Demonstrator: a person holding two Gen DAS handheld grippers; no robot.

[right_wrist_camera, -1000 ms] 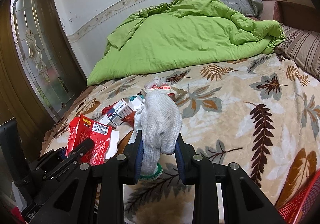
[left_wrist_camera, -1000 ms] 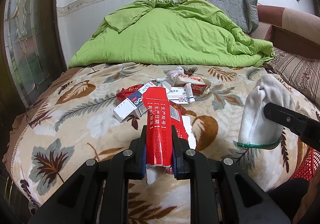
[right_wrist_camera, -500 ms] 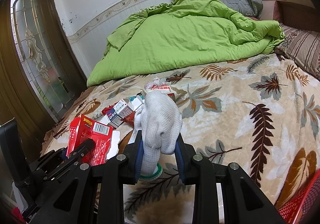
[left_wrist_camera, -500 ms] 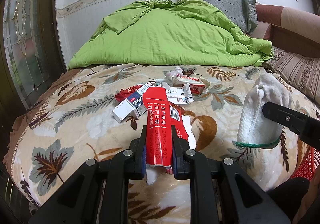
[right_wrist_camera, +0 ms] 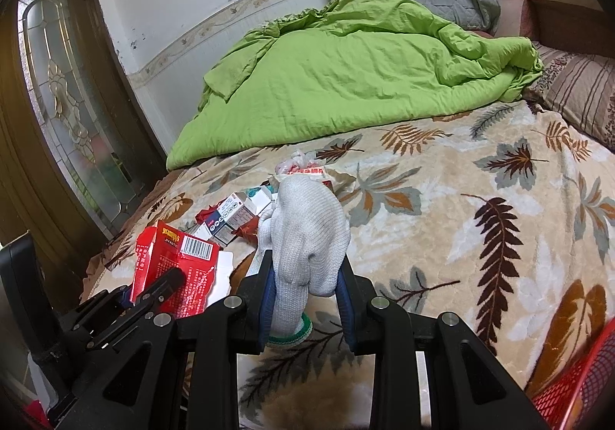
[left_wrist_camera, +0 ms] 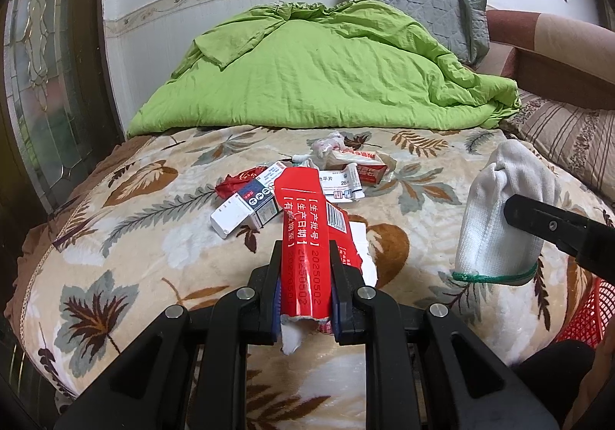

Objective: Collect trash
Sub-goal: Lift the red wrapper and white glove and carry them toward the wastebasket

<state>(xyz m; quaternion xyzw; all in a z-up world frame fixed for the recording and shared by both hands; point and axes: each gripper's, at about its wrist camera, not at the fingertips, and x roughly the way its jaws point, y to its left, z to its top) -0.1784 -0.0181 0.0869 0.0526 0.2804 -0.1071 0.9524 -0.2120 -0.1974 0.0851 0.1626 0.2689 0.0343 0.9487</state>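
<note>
My left gripper (left_wrist_camera: 305,257) is shut on a flattened red carton (left_wrist_camera: 305,230) with white print and holds it above the bed's near edge. The carton also shows in the right wrist view (right_wrist_camera: 175,268). My right gripper (right_wrist_camera: 307,268) is shut on a white knit glove (right_wrist_camera: 307,234) with a green cuff, held upright. The glove also shows in the left wrist view (left_wrist_camera: 503,210). A heap of trash lies mid-bed: a white and blue box (left_wrist_camera: 250,207), a red wrapper (left_wrist_camera: 240,180), a white box (left_wrist_camera: 340,187), a red and white carton (left_wrist_camera: 363,166) and crumpled plastic (left_wrist_camera: 326,143).
The bed has a leaf-patterned blanket (right_wrist_camera: 480,207). A green duvet (left_wrist_camera: 315,76) is bunched at the back, with a grey pillow (left_wrist_camera: 419,7) behind it. A red mesh basket (right_wrist_camera: 576,387) sits at the lower right. A wooden door with glass (right_wrist_camera: 65,114) stands at the left.
Both grippers have drawn back slightly toward the near edge of the bed, still holding the carton and the glove. The trash heap has not moved.
</note>
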